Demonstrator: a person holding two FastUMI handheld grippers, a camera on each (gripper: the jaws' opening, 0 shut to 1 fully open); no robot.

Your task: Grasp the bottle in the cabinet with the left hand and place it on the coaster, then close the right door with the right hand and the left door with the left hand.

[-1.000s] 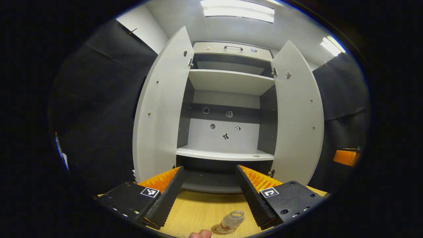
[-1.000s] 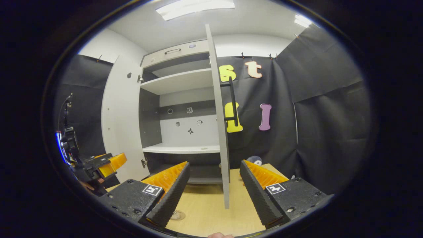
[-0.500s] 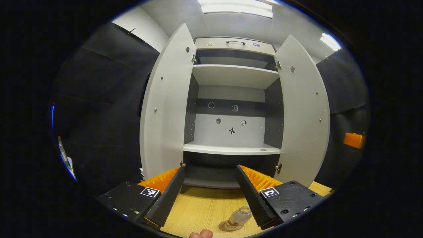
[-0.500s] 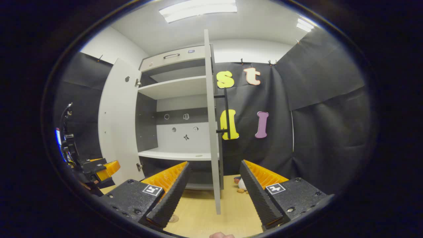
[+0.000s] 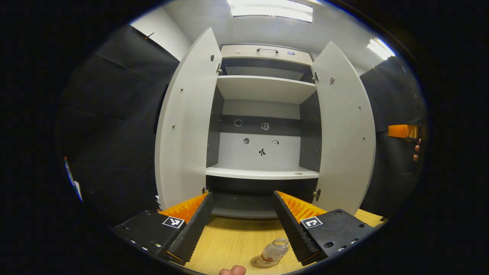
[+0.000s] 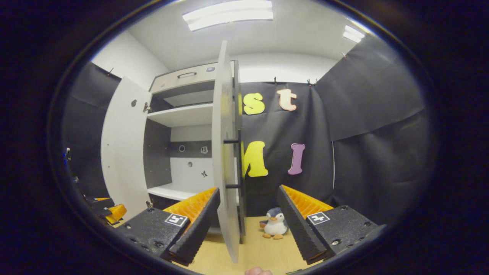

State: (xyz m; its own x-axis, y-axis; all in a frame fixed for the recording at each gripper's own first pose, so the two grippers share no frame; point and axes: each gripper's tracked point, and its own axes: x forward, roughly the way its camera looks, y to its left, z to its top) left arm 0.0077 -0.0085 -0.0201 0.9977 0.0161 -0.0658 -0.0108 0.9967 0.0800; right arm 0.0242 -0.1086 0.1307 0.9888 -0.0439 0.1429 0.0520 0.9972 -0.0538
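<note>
Currently the bottle (image 5: 273, 252) is seen standing on the coaster (image 5: 259, 262) on the wooden table (image 5: 229, 244), bottom centre of the left gripper view, just beside the inner edge of one finger of the left gripper (image 5: 241, 223), whose fingers are spread wide with nothing held. Both cabinet doors are open: left door (image 5: 183, 126), right door (image 5: 345, 130). In the right gripper view the right gripper (image 6: 248, 221) is likewise spread, with the right door's edge (image 6: 225, 172) seen between its fingers, contact not discernible; a toy penguin (image 6: 275, 225) is seen lower centre
</note>
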